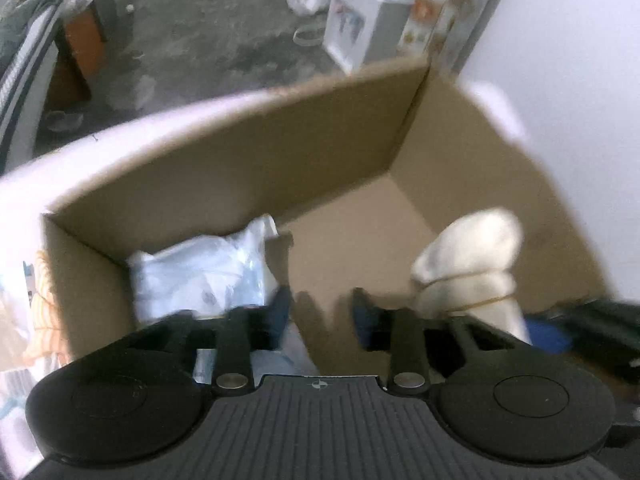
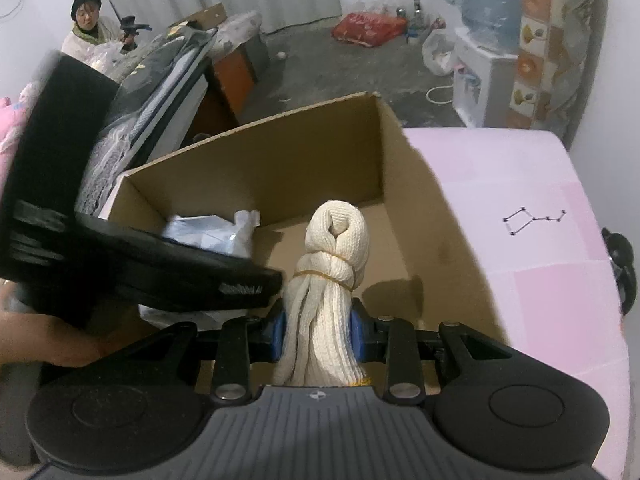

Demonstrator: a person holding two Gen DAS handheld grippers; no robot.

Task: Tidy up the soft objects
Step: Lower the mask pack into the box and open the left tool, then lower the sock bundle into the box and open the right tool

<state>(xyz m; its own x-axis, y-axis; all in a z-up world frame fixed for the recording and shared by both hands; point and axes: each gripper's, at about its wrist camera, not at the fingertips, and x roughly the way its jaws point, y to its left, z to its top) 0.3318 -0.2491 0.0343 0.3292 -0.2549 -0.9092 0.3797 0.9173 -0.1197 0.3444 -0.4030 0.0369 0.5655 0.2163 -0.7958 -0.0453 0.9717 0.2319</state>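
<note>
An open cardboard box [image 1: 256,152] stands on a pink surface; it also shows in the right wrist view [image 2: 280,160]. My right gripper [image 2: 319,330] is shut on a rolled bundle of cream knitted gloves [image 2: 332,280] bound with a rubber band, held over the box. The bundle also shows in the left wrist view [image 1: 468,264]. My left gripper [image 1: 322,316] is open and empty, above the box's near left part. A white plastic packet [image 1: 200,272] lies in the box's left corner, also in the right wrist view [image 2: 216,232].
The pink surface [image 2: 540,240] extends right of the box. The left gripper's body [image 2: 120,256] sits close left of the bundle. Folded fabrics [image 2: 132,120] lie behind the box. A person [image 2: 86,24] sits at the far left. A water dispenser [image 2: 488,60] stands far right.
</note>
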